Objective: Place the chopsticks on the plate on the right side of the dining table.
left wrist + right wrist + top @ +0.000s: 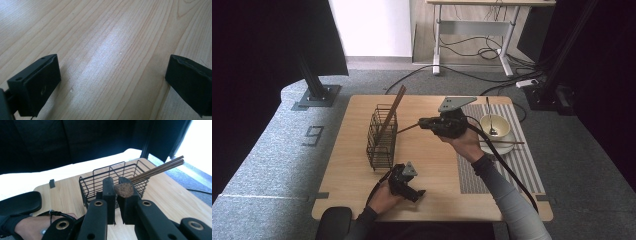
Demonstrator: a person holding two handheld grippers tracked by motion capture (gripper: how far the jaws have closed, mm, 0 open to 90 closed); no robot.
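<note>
A black wire basket [382,137] stands left of the table's centre, with brown chopsticks [393,111] leaning out of its top. My right gripper [424,123] hovers just to the right of it, shut on one more brown chopstick [407,128] that points toward the basket. In the right gripper view the stick's butt end [124,189] is pinched between the jaws of the right gripper [116,185], with the basket [100,176] behind. My left gripper [418,193] rests low near the front edge; the left gripper [112,77] is open over bare wood.
A striped placemat [472,175] covers the table's right side. On it stands a plate [507,147] carrying a bowl [498,120] with a spoon, and another chopstick [507,142] lies across the plate. Cables and a desk frame are on the floor beyond.
</note>
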